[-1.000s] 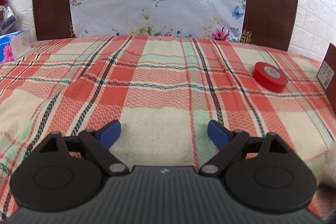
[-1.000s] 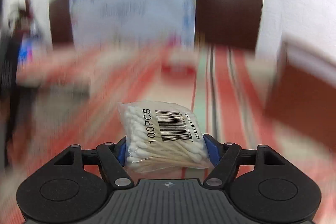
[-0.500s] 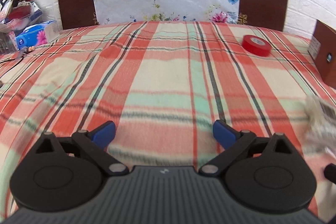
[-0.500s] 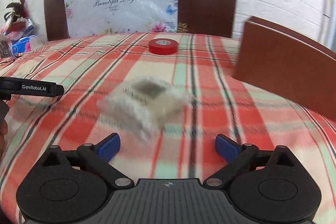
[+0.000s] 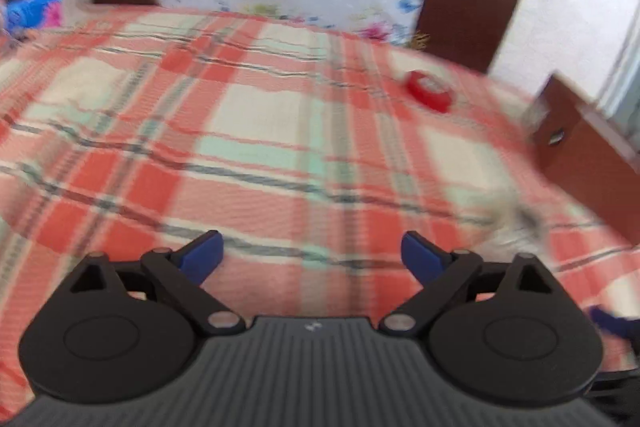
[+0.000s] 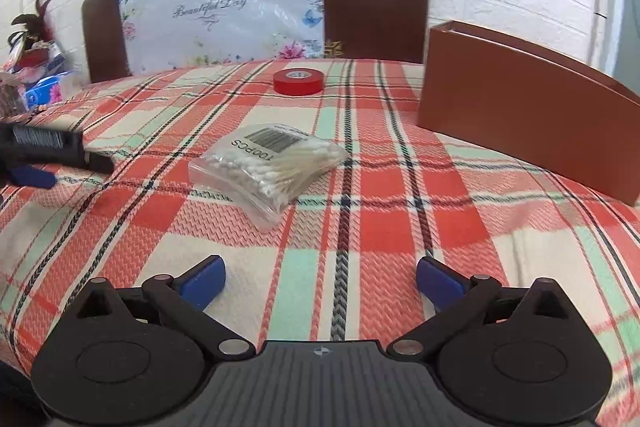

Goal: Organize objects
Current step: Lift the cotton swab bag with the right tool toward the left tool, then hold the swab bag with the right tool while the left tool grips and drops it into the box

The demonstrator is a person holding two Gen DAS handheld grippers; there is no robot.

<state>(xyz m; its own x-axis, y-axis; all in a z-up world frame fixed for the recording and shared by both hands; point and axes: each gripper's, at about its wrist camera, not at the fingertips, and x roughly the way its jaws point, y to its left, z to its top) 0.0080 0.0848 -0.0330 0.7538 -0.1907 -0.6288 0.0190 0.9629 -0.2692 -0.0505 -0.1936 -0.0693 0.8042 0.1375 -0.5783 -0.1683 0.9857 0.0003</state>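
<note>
Right wrist view: right gripper jaws wide, empty. Ahead on the plaid tablecloth lies a clear bag of cotton swabs, flat, barcode up, "100PCS". Red tape roll farther back; brown box right. Left gripper jaws wide, view blurred.
</note>
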